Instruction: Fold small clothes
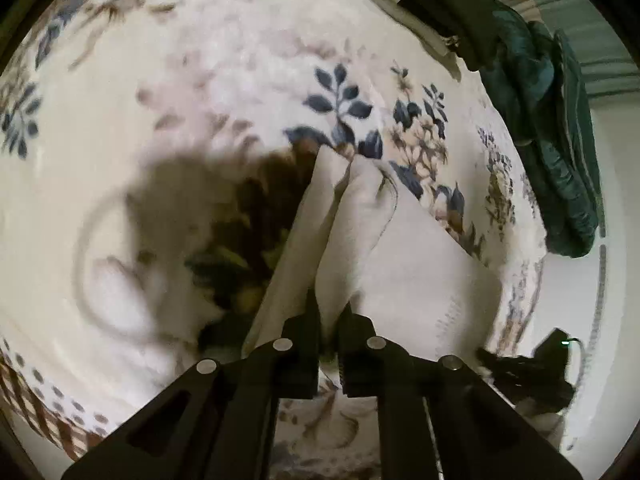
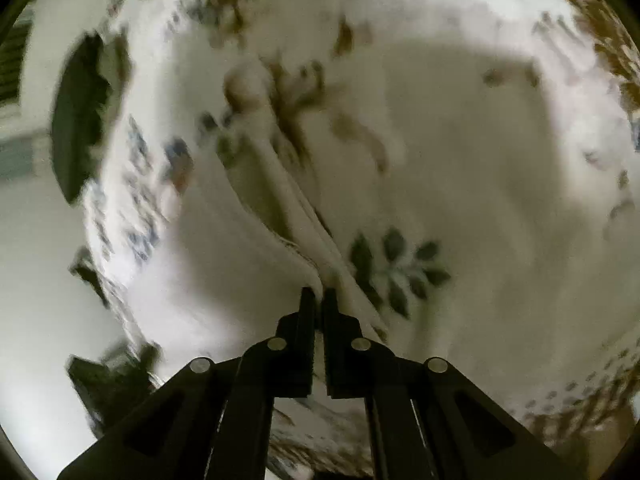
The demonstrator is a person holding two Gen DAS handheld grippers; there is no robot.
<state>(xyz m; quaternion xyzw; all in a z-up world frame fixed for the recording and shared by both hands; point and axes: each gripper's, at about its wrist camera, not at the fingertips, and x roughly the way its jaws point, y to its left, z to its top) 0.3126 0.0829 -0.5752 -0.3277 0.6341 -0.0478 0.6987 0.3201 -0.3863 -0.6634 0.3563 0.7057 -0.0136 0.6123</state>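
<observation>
Pinching the small white cloth garment [image 1: 360,240] in both the left gripper [image 1: 330,312] and right gripper [image 2: 319,298], mid-fold; next, lay it evenly on the floral blanket [image 1: 200,80].

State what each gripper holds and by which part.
The left gripper pinches the white cloth at a gathered fold; the right gripper pinches the same cloth at a bunched edge, above the floral blanket.

A small white cloth garment [image 1: 400,248] lies on a cream floral-printed blanket [image 1: 200,80], its near edge pinched between the fingers of the left gripper [image 1: 329,312]. A dark teal bundled fabric [image 1: 552,128] sits at the blanket's far right. In the right wrist view, the right gripper [image 2: 319,300] clamps the garment's bunched edge [image 2: 280,200], blanket beneath.
</observation>
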